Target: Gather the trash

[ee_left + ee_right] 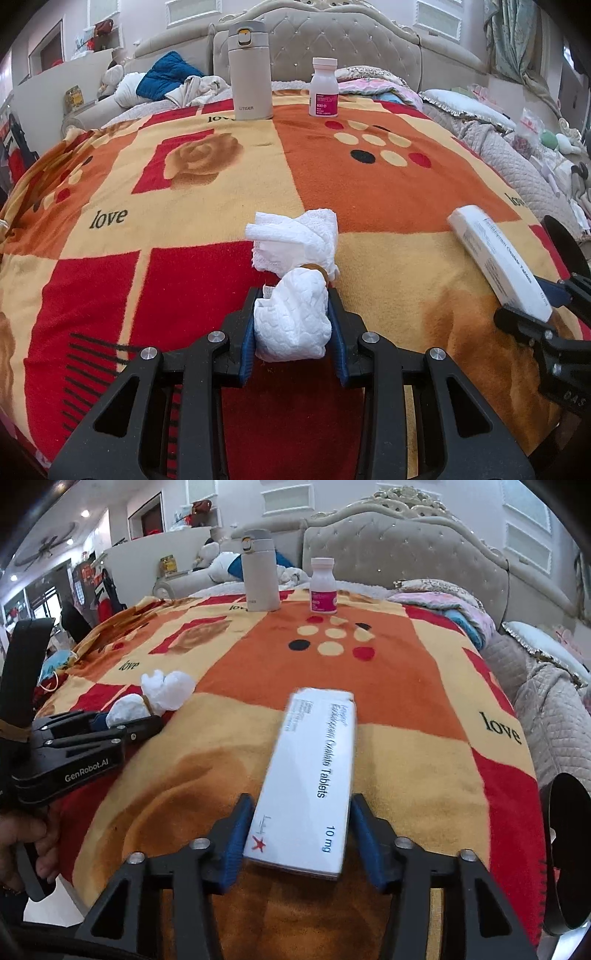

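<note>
While blanket-borne, tissue wad [291, 321] between left jaws

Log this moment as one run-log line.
left gripper: shut on tissue wad | right gripper: shut on tablet box | second tissue: on blanket

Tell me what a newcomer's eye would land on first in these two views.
First the loud red, orange and cream "love" blanket filling both views. Next, the left gripper clamped on a crumpled white tissue at the near edge, and the right gripper straddling a white tablet box. Far back stand a beige flask and a pink-labelled pill bottle.
</note>
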Tool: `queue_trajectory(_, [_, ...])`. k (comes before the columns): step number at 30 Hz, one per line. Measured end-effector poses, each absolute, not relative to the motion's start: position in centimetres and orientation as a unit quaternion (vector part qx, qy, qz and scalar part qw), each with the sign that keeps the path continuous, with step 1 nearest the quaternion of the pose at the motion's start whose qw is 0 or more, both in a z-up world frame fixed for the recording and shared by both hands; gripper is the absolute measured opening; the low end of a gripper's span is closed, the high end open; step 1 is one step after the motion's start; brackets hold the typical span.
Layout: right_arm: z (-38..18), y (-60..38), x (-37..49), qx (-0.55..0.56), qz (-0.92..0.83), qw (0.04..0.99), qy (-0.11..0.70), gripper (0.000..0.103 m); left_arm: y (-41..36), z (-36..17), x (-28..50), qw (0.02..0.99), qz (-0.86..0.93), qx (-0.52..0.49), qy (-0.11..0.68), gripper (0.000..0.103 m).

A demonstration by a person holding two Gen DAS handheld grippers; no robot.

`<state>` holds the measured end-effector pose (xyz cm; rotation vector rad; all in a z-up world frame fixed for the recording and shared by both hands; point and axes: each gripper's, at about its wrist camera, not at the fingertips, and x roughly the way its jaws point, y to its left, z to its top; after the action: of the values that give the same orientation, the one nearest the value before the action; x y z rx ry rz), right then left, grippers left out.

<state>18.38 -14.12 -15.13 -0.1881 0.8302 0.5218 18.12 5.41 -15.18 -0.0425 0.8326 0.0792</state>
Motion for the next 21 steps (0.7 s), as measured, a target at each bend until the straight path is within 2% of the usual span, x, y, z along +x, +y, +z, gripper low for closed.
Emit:
queue_trajectory(10, [-13.2,-14.6,17.3,-0.055,0.295,0.884,0.357,0.041,5.1,-15.1,18.1,0.914,0.042,-0.012,0.403,0.03])
queue_trajectory(21, [-12.6,-16.1,17.5,-0.054,0.269,0.895,0.353,0.041,4.5,-13.9,18.1,0.91,0.044,-0.017,0.411,0.024])
